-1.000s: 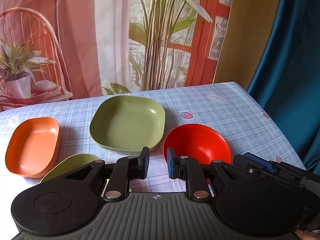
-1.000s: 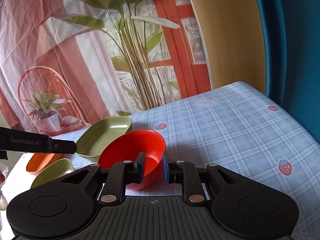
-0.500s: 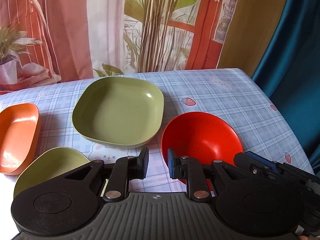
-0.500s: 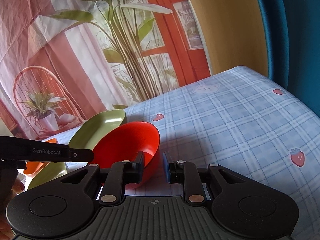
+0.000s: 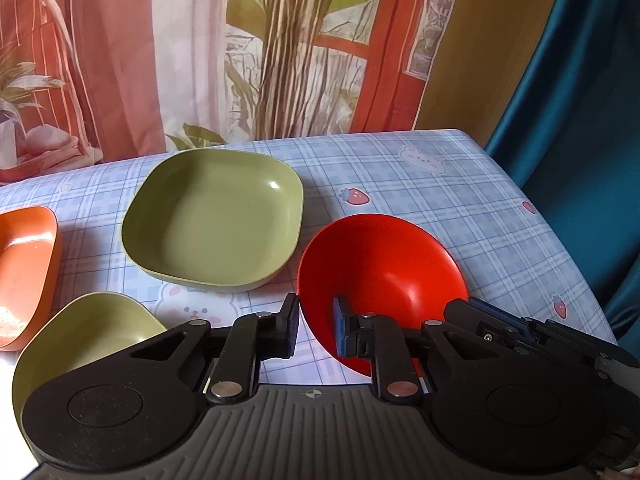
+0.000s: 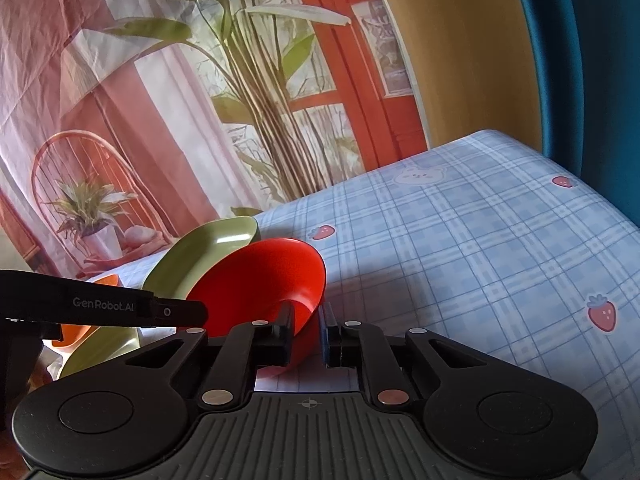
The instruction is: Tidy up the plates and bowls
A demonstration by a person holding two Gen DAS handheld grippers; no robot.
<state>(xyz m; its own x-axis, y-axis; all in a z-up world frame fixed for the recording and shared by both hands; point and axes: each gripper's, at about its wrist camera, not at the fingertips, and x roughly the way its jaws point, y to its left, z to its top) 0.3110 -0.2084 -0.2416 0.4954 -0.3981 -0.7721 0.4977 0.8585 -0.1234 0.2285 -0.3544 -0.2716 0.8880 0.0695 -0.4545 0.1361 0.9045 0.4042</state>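
The right gripper (image 6: 306, 334) has the near rim of the red bowl (image 6: 260, 280) between its two fingers, one finger inside the bowl and the blue-padded one outside, and its jaws are closing on that rim; the pads look pressed against the wall, and the bowl stands tipped with its far edge raised off the cloth. The same gripper shows from the left wrist view (image 5: 500, 326), reaching in from the right onto the bowl's near right edge.

The left gripper (image 5: 316, 326) straddles the left near rim of the red bowl (image 5: 384, 264): its blue pad sits inside the bowl and the black finger outside. The jaws stand narrowly apart, and I cannot tell whether both pads bear on the rim. Its side, marked with white lettering, crosses the lower left of the right wrist view (image 6: 176, 312).

Just left of the red bowl lies a large green square plate (image 5: 212, 220), flat on the blue plaid tablecloth (image 5: 460, 208). Nearer the camera, a small green dish (image 5: 88, 336) is partly hidden behind the left gripper's body. An orange dish (image 5: 24, 264) sits at the left edge. Behind the table hangs a printed backdrop (image 5: 280, 48) with plants and a red window frame, and a teal curtain (image 5: 580, 80) falls at the right
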